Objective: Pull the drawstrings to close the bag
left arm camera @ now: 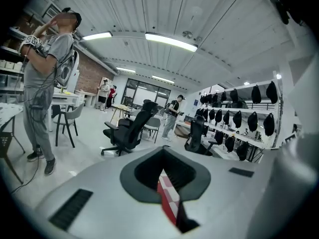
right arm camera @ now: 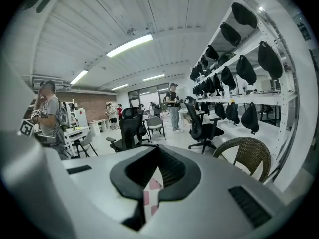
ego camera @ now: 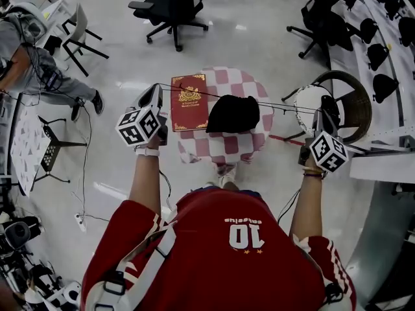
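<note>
A black drawstring bag (ego camera: 232, 114) sits bunched on a small round table with a red-and-white checked cloth (ego camera: 224, 144). Thin drawstrings (ego camera: 194, 92) run taut from the bag out to both sides. My left gripper (ego camera: 157, 89) is held up left of the table, shut on the left drawstring end. Right of the table my right gripper (ego camera: 322, 113) is shut on the right drawstring (ego camera: 285, 107). In the left gripper view the grey jaws (left arm camera: 167, 193) are pressed together, with checked cloth showing through the slit. The right gripper view shows its jaws (right arm camera: 149, 193) together too; the string is hidden there.
A red book (ego camera: 189, 102) lies on the table's left part. A wicker chair (ego camera: 353, 105) stands close on the right, below shelves of black bags (ego camera: 382, 50). Black office chairs (ego camera: 172, 5) stand beyond. A seated person (ego camera: 39, 70) and a folding table (ego camera: 26, 148) are at the left.
</note>
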The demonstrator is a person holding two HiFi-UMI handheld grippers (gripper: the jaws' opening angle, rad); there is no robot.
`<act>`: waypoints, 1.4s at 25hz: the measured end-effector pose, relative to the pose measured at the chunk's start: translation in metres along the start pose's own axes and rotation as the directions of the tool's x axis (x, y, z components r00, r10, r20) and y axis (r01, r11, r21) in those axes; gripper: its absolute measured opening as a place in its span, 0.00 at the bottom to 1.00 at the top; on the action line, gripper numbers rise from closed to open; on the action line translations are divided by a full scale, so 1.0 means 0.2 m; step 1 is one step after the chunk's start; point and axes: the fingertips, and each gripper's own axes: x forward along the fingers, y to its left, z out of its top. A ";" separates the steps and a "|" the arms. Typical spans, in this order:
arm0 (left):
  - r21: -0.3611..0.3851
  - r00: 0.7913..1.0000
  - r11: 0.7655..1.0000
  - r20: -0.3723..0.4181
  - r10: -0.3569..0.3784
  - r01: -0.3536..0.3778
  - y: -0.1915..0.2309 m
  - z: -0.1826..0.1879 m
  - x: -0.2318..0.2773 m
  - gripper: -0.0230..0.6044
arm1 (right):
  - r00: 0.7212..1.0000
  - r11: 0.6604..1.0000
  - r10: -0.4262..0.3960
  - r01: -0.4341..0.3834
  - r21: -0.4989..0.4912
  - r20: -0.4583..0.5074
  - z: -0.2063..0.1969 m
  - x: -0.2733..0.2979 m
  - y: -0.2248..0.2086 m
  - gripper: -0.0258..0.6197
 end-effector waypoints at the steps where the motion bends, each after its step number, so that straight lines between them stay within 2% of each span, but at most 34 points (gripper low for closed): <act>1: 0.001 1.000 1.000 -0.006 0.001 -0.001 -0.01 0.00 0.03 0.05 | 1.000 1.000 0.002 -0.002 0.004 -0.003 0.00 0.04 -0.01 0.06; 6: 0.008 1.000 1.000 -0.026 -0.009 0.010 -0.05 0.03 0.19 0.05 | 0.999 0.999 0.031 -0.031 0.006 -0.021 0.02 0.20 0.01 0.07; 11: 0.017 0.997 0.999 -0.059 -0.047 0.048 -0.12 -0.01 0.29 0.05 | 0.994 0.997 0.080 -0.080 0.006 -0.069 -0.07 0.29 0.09 0.07; 17: 0.013 0.985 0.995 -0.142 -0.099 0.102 -0.19 -0.20 0.33 0.05 | 0.971 0.987 0.158 -0.161 0.000 -0.181 -0.29 0.32 0.25 0.07; 22: -0.006 0.964 0.992 -0.237 -0.123 0.126 -0.22 -0.44 0.29 0.05 | 0.941 0.978 0.201 -0.208 0.007 -0.273 -0.49 0.32 0.34 0.07; 26: -0.025 0.945 0.990 -0.293 -0.142 0.141 -0.23 -0.62 0.22 0.05 | 0.909 0.968 0.235 -0.250 -0.001 -0.344 -0.69 0.29 0.45 0.07; 32: -0.034 0.917 0.984 -0.358 -0.175 0.175 -0.30 -0.81 0.15 0.05 | 0.813 0.927 0.326 -0.375 -0.007 -0.482 -1.00 0.21 0.71 0.07; 35: -0.030 0.909 0.984 -0.380 -0.171 0.173 -0.29 -0.86 0.10 0.05 | 0.782 0.914 0.342 -0.406 -0.010 -0.520 -1.08 0.16 0.77 0.07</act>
